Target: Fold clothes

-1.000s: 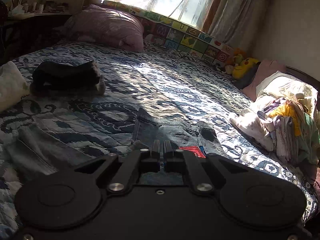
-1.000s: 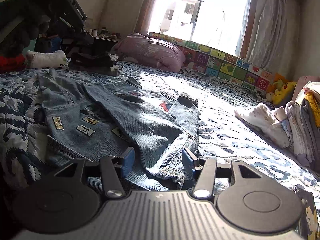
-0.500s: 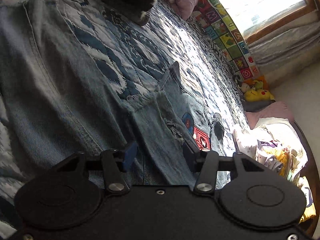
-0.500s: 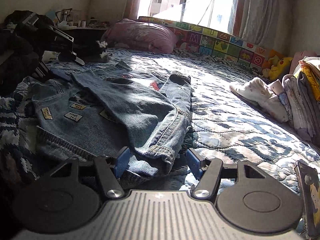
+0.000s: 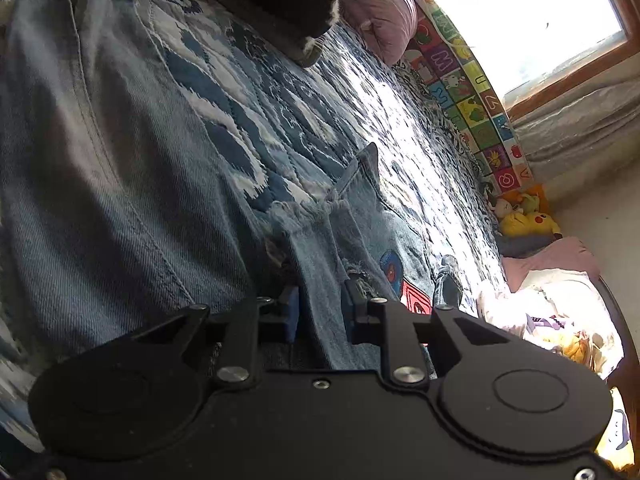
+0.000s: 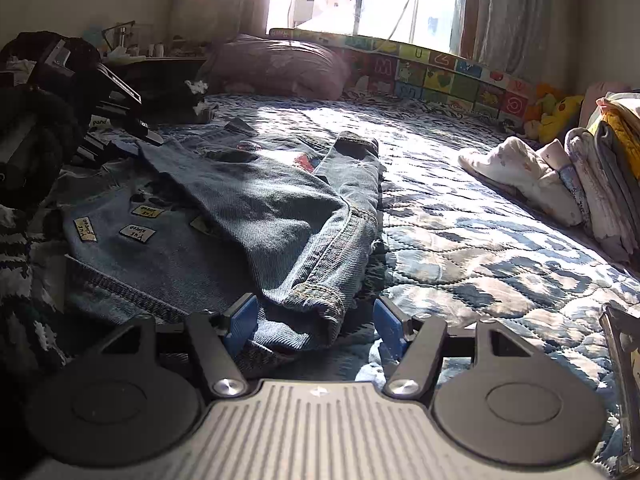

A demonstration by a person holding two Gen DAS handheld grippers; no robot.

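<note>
Left wrist view shows our left gripper [image 5: 319, 312] tilted low over the jacket [image 5: 120, 184], which lies spread on the quilt [image 5: 360, 92]. A strip of denim with a frayed end runs between our blue pads [image 5: 289, 312]; the jaws are narrowed around it, but we cannot tell whether they truly pinch it. Past the strip we see a red and blue patch [image 5: 404, 284] on the denim. A dark folded garment [image 5: 280, 4] lies on the quilt further up, beside a pink pillow [image 5: 380, 12]. An alphabet mat [image 5: 468, 92] lines the edge under the window, with plush toys [image 5: 524, 220] at its end.

Right wrist view has our right gripper [image 6: 316, 322] low at the jacket's [image 6: 256, 216] near edge. Its jaws stand wide apart, and a folded denim cuff [image 6: 316, 300] lies between the pads [image 6: 240, 320] without being clamped. Small labels [image 6: 138, 232] dot the jacket's flat panel, and a sleeve is folded across it. The quilt [image 6: 480, 260] stretches bare to the right, where a pile of clothes [image 6: 592, 184] sits well apart from the jacket. Our left gripper [image 6: 120, 120] shows at the far left, over the jacket's far side.
</note>
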